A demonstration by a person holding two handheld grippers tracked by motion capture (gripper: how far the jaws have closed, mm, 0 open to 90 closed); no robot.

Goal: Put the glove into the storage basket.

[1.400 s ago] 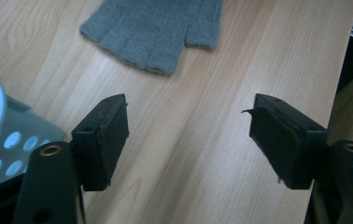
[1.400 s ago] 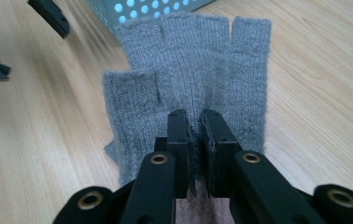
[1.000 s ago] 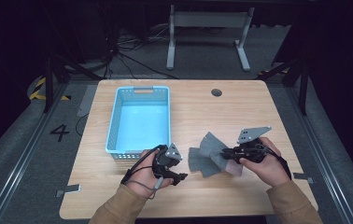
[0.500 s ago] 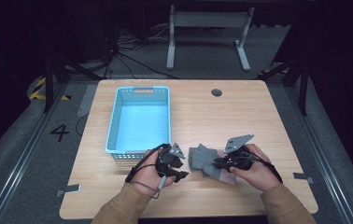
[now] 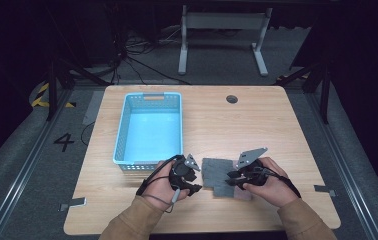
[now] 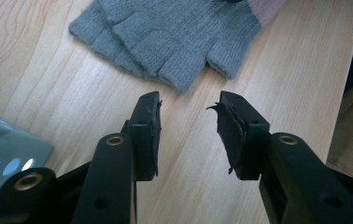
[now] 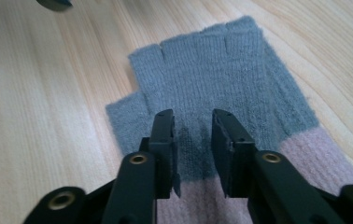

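Grey knit fingerless glove (image 5: 222, 176) lies flat on the wooden desk (image 5: 257, 125), lower centre of the high view, between the two hands. Left gripper (image 5: 193, 180) sits just left of it, right gripper (image 5: 233, 178) at its right edge over the cuff end. Blue plastic basket (image 5: 148, 129) stands left of centre, its near wall just above the left hand; likely the drop spot, judging by how close the glove lies.

Left gripper view: fingers (image 6: 147, 135) spread apart, nothing between them, bare desk below. The glove (image 6: 174, 37) fills the upper middle of the frame, finger stubs pointing toward the gripper, a short gap short of the tips. It looks doubled, one layer over another. A pink cuff shows at the top right. Basket corner (image 6: 6, 154) at lower left. The jaws have just been closing somewhat, with nothing caught.

Right gripper view: fingers (image 7: 165, 140) parted, resting low over the glove (image 7: 221, 74) near where grey meets the pink cuff band at the bottom. The jaws have just been opening; the knit lies flat between them, not pinched, so it reads as released. Glove is ribbed, soft, four short finger stubs at the top and a thumb stub at left centre.
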